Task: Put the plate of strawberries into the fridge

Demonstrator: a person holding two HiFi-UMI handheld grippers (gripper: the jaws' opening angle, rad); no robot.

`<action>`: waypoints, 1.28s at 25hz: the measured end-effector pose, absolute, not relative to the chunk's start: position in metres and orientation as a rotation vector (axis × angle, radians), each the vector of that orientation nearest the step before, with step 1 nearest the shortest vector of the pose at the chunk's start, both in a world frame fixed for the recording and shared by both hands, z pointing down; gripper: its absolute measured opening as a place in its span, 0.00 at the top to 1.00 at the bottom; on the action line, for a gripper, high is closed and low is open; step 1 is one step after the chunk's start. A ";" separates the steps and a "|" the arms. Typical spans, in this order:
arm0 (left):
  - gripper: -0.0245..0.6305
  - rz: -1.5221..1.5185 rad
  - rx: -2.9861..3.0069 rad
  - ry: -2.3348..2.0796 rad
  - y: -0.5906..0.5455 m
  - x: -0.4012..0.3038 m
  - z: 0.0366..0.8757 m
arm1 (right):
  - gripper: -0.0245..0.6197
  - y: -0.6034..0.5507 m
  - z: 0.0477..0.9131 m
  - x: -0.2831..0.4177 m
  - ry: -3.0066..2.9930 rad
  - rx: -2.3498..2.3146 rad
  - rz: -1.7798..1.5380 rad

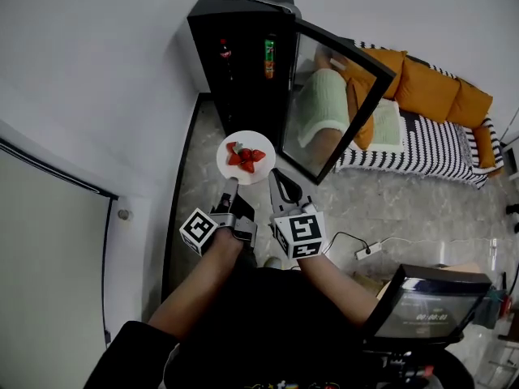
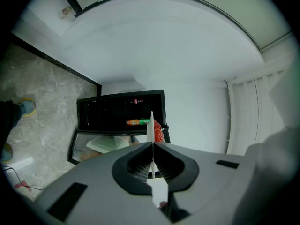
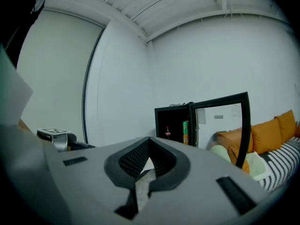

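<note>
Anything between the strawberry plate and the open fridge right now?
Nothing. In the head view the plate, clamped in the left gripper, hangs just before the fridge opening. That stretch is bare, and the door is swung aside.

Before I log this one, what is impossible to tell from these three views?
Fridge shelves: interior too dark in every view to show free space.
Strawberries: count unclear, too small in head view; the plate stands edge-on in left gripper view and hides them.
Bottle and can labels: too small everywhere.
</note>
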State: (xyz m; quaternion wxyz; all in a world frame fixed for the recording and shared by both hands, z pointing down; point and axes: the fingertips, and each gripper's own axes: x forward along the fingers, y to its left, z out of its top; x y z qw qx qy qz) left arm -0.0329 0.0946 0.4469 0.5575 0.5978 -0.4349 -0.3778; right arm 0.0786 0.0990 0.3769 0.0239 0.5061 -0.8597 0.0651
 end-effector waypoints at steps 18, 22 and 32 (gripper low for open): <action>0.95 -0.903 1.409 -0.992 0.017 -0.047 0.469 | 0.96 0.038 0.396 0.061 -2.613 1.528 0.130; 0.95 -0.880 1.392 -0.975 -0.013 -0.050 0.473 | 0.95 0.006 0.395 0.056 -2.588 1.547 0.149; 0.95 -0.825 1.373 -0.942 -0.097 -0.083 0.468 | 0.95 -0.082 0.394 0.020 -2.517 1.607 0.236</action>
